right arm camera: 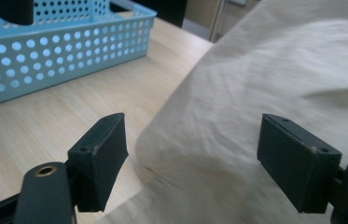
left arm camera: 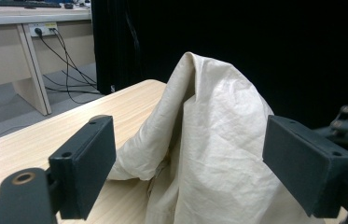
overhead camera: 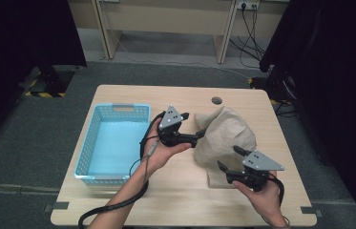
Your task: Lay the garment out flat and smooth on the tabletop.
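Beige cloth point(overhead camera: 225, 136) sits heaped on the right half of the wooden table point(overhead camera: 175, 200), rising to a rumpled peak toward the far side, with one flat edge spread on the tabletop at the near side. Light blue perforated basket point(overhead camera: 89, 157) stands on the left half of the table, well apart from the cloth. Left gripper point(overhead camera: 199, 136) is held in the person's left hand point(overhead camera: 159, 155) between basket and cloth, pointing right at the cloth's left flank; from above its tips appear to be at the fabric, but contact cannot be confirmed. In the left gripper view the cloth point(left arm camera: 209, 135) stands upright and creased straight ahead between the two black jaws, which stand wide apart with neither pad pressing on the fabric; nothing is gripped. Right gripper point(overhead camera: 228, 160) is held in the person's right hand point(overhead camera: 261, 195) at the near right of the table, just beside the cloth's near edge, pointing left and away. In the right gripper view the jaws stand wide apart, the cloth point(right arm camera: 274, 93) bulges in the gap and beyond, and no pad closes on it; the basket point(right arm camera: 64, 56) shows at upper left.
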